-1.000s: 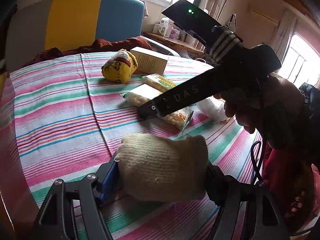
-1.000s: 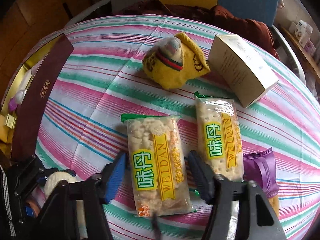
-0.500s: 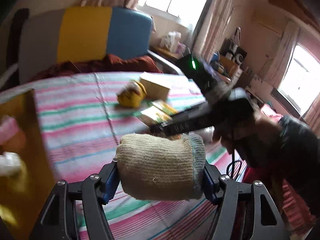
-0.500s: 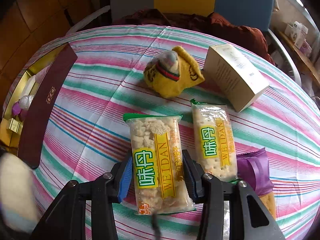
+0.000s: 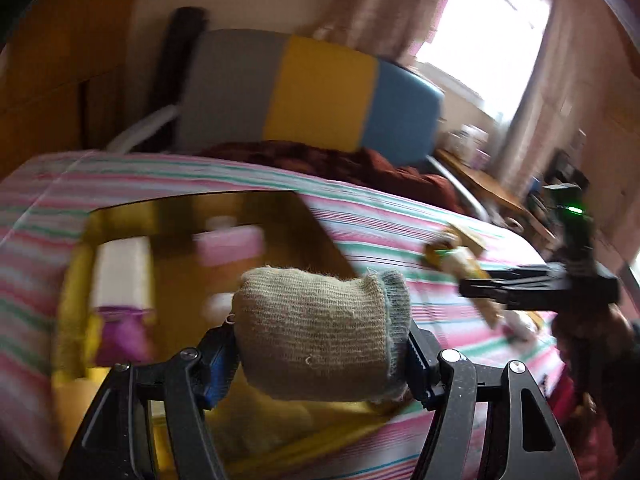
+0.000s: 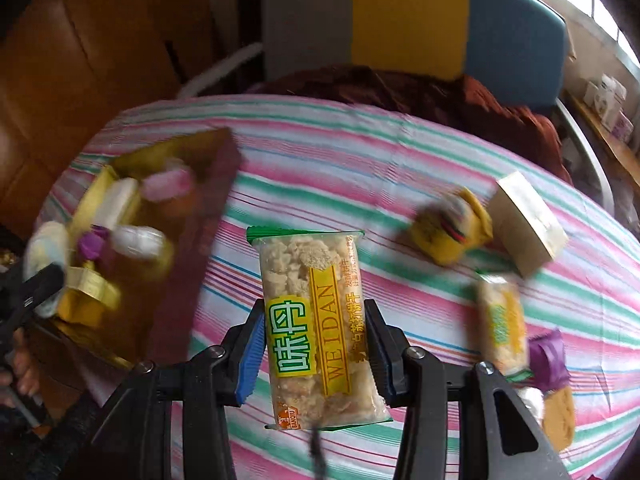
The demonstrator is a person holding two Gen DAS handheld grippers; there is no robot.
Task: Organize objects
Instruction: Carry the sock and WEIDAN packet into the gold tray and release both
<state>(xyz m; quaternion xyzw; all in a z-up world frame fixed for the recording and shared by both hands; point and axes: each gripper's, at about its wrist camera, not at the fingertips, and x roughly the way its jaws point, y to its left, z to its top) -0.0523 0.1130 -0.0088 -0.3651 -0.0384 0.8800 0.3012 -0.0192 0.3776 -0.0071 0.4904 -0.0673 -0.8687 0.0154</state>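
Note:
My left gripper [image 5: 320,356] is shut on a beige knitted sock roll [image 5: 320,332] and holds it above the near edge of a gold-lined open box [image 5: 120,216] that holds several small items. My right gripper [image 6: 316,344] is shut on a clear snack packet with a yellow and green label [image 6: 316,320] and holds it lifted over the striped tablecloth [image 6: 320,152]. The box [image 6: 120,256] with its dark red lid shows at the left of the right wrist view. The left gripper with the sock [image 6: 44,256] shows at that view's left edge.
On the cloth to the right lie a yellow sock bundle [image 6: 452,228], a cream carton [image 6: 528,228], a second snack packet [image 6: 500,324] and a purple packet [image 6: 548,356]. A grey, yellow and blue chair back [image 6: 408,16] stands behind the table.
My left gripper has carried the sock leftward to over the box. My right gripper closed on the snack packet and lifted it off the cloth, moving left.

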